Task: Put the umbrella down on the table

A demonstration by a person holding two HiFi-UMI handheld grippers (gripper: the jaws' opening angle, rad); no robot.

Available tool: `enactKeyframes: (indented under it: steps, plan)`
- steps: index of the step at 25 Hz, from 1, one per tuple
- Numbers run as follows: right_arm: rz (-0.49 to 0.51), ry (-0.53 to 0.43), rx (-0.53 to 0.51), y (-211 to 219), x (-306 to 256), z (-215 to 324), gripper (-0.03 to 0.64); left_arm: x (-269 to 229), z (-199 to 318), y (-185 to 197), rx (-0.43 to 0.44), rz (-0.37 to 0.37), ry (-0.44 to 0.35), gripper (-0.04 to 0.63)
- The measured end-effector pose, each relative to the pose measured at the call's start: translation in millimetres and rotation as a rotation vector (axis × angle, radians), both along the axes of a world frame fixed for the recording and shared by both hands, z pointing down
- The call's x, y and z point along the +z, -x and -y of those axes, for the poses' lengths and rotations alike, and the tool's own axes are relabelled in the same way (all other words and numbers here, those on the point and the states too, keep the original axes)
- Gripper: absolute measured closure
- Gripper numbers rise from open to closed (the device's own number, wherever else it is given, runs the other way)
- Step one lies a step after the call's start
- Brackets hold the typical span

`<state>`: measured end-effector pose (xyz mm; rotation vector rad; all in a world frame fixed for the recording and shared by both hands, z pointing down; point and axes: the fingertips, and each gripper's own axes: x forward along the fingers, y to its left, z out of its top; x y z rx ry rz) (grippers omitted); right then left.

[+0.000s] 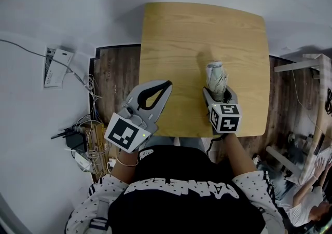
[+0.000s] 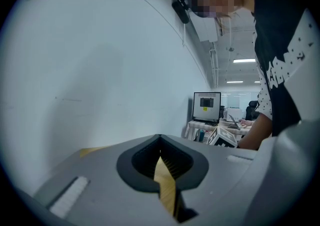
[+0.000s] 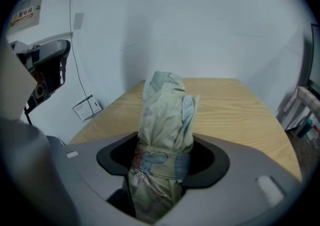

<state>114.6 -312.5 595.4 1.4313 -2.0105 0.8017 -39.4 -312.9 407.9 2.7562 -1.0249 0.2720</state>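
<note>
Right gripper (image 1: pixel 220 93) clamps the folded umbrella (image 1: pixel 216 74) near the front edge of the table (image 1: pixel 176 36) — bare wood beyond, umbrella's lower end hidden. Left gripper (image 1: pixel 167 85): 2 jaws closed, empty.

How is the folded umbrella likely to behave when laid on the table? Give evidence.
The umbrella looks soft outside: its fabric bunches in loose folds, so it probably dents when squeezed. Its rounded bundle may roll slightly on the smooth table.

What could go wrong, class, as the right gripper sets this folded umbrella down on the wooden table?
The umbrella stands tilted in the right gripper, clamped near its strap. Let go before it rests on the table, it could drop and roll. It is near the table's front edge, so it might roll off.
</note>
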Motion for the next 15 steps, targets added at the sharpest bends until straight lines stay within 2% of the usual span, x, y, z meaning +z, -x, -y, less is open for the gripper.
enactKeyframes:
  steps: [15]
  plan:
    - [-0.037, 0.05, 0.007, -5, 13, 2, 0.316, 0, 2, 1, -0.004, 0.015, 0.0, 0.604]
